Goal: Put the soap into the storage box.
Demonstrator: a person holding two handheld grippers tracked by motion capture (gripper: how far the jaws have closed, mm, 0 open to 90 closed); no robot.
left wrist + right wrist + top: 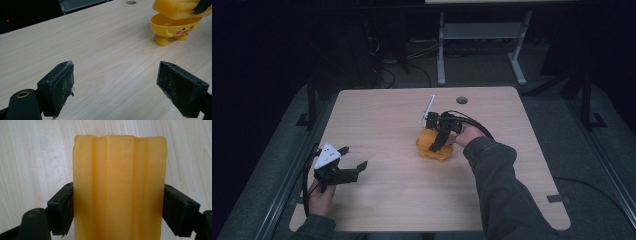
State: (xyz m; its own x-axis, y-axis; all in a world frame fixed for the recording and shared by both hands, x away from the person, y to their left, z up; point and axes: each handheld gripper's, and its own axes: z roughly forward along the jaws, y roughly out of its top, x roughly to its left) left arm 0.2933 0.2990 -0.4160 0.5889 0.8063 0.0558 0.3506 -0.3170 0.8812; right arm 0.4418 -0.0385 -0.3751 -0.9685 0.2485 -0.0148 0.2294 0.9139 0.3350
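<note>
Table (377, 200) pale wood, yellow duck-shaped box base (172, 27) standing mid-table on stubby feet. Yellow ribbed lid (117, 190) sits skewed on the base — right gripper (443, 136) clamped across its two long sides. Left gripper (353, 159) idle near the left edge, jaws spread wide, empty. To seat it well: square the lid over the rim first, lower flat, release only once settled

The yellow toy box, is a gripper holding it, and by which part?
Yes. The right gripper clamps the yellow lid by its two long sides, one jaw on each, above the duck-faced base. The left gripper is open, holding nothing.
</note>
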